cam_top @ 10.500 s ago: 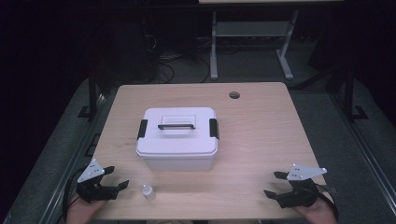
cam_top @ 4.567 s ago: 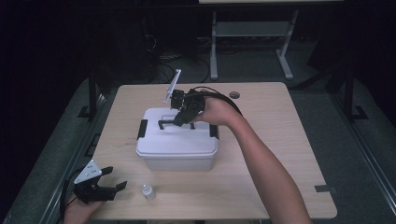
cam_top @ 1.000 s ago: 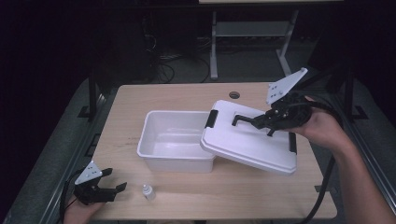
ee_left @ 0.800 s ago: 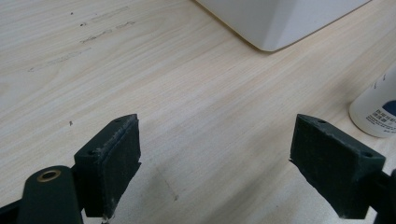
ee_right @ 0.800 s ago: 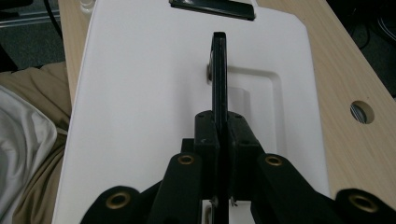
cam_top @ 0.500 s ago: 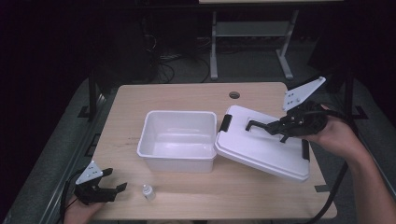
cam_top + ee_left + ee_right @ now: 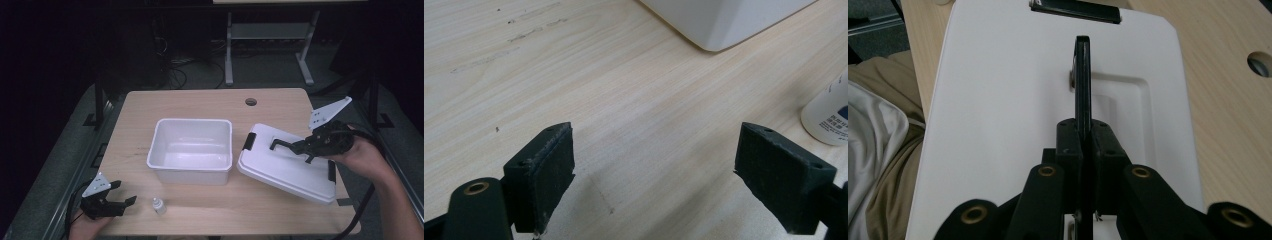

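- Lid (image 7: 287, 167) lies tilted at the table's (image 7: 200, 102) right, beside the open white bin (image 7: 191, 150).
- Left gripper (image 7: 122, 205) rests low at the near-left corner, jaws spread, empty, near a small bottle (image 7: 158, 205).
- Right gripper (image 7: 300, 146), hand reaching in from the right, is clenched on the lid's black handle (image 7: 1082, 85).

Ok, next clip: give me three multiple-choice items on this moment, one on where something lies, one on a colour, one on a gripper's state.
1. Where does the small bottle stand?
A. inside the white bin
B. on the table in front of the white bin, near the left gripper
C. on the lid

2. What colour is the lid's handle?
A. black
B. white
C. red

3. How do the right gripper's jaws stand?
A. wide open over the table
B. shut on nothing
C. shut on the lid's handle

Answers: 1 B, it stands on bare wood between the white bin and the left gripper. 2 A, it is dark against the white lid. 3 C, the right gripper pinches the handle.
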### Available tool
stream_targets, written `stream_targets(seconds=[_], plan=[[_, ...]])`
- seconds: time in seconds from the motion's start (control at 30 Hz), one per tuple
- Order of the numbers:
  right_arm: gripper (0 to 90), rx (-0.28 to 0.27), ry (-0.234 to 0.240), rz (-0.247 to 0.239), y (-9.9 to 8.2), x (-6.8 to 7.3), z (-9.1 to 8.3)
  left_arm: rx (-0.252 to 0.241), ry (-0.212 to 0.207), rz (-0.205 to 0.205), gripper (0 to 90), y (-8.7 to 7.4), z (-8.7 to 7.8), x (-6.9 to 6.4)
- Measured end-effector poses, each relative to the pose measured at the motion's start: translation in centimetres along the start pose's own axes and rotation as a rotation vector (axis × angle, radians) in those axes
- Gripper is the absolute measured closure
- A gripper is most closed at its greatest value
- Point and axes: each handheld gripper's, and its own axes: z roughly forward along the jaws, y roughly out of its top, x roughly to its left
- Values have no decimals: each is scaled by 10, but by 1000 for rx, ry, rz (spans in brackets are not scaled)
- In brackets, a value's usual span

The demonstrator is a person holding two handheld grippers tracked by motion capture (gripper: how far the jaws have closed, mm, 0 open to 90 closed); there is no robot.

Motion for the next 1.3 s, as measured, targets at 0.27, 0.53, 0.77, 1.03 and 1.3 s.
stream_targets(seconds=[0.27, 0.53, 0.77, 1.03, 1.3], plan=[[839, 4, 7, 34, -18, -5, 13, 3, -3, 3, 160, 1, 1, -1], [839, 32, 24, 58, -31, -8, 35, 6, -3, 9, 160, 1, 2, -1], [839, 48, 50, 84, -43, -12, 58, 5, -2, 2, 160, 0, 2, 0], [838, 76, 72, 108, -54, -18, 80, -8, 7, 5, 160, 0, 0, -1], [839, 92, 51, 125, -62, -21, 91, -1, 5, 11, 161, 1, 1, -1]])
